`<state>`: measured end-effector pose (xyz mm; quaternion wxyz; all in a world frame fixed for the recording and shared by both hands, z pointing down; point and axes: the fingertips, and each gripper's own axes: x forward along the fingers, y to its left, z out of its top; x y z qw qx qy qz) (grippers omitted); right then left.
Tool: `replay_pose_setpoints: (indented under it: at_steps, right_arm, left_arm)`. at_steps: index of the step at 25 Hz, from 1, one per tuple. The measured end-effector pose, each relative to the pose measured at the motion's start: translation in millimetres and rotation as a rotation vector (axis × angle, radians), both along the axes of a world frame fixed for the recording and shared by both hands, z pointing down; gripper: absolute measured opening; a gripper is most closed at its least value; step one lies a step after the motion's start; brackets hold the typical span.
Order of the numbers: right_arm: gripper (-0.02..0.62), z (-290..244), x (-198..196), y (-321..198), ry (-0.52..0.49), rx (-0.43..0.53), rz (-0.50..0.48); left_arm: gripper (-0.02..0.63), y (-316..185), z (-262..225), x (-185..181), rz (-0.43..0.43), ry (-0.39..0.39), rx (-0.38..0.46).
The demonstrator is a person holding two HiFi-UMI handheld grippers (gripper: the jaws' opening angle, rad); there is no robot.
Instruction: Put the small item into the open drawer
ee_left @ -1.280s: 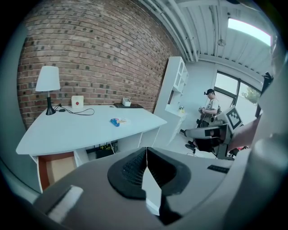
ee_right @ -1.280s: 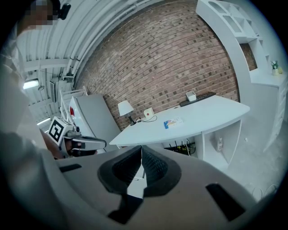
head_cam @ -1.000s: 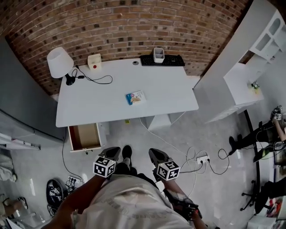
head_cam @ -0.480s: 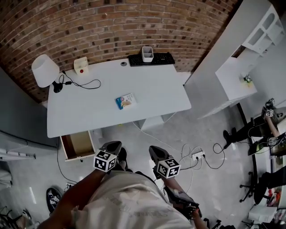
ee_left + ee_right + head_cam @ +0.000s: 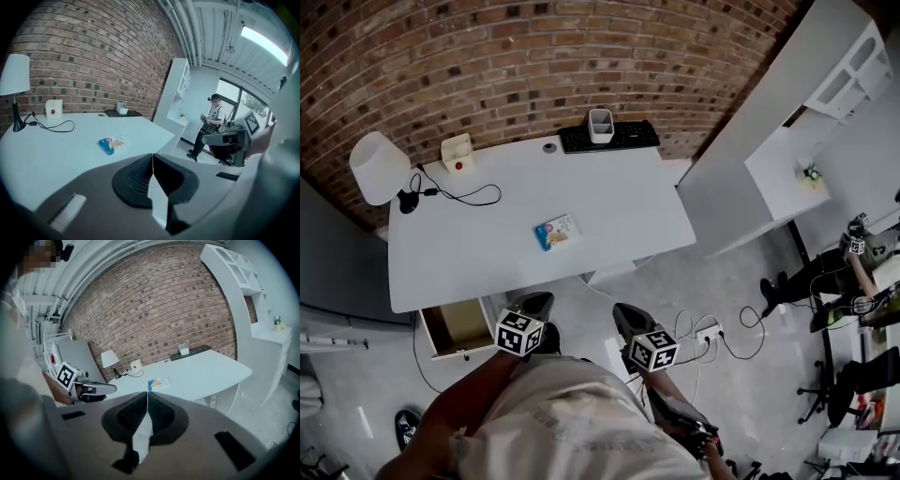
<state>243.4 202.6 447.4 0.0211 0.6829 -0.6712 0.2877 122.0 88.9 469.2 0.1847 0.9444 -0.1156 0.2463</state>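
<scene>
Left tool point(image 5: 536, 300) and right tool point(image 5: 622, 313) are hovering closed, empty, before the worktop point(image 5: 619, 202); the small item point(image 5: 557, 231), perhaps a packet, is lying mid-surface. Approach step, I judge; next needs opening a tool over it.

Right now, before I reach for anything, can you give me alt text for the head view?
A small colourful packet lies on a white desk by a brick wall; the open drawer juts out at its near-left corner. The left tongs and right tongs, both shut and empty, hover just short of the desk's near edge.
</scene>
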Motion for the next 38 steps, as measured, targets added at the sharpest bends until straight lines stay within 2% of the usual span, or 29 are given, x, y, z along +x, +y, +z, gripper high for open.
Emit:
replay_pose_setpoints:
  at_steps: [10,20,32,38]
  right_arm:
    - [0.006,0,20,-53,-0.002,0.007,0.032]
    - [0.006,4,26,-84,-0.001,-0.014,0.051]
    - [0.006,14,21,-125,-0.043,-0.012,-0.016]
    - [0.006,22,35,-150,-0.060,-0.032,-0.063]
  left_arm:
    - [0.008,-51,-7,27,0.040,0.016,0.015]
    - [0.008,-79,0,26,0.044,0.010,-0.009]
    - [0.008,-94,16,11,-0.008,-0.042,-0.043]
    - [0.008,-112,16,21,-0.011,-0.074,-0.016]
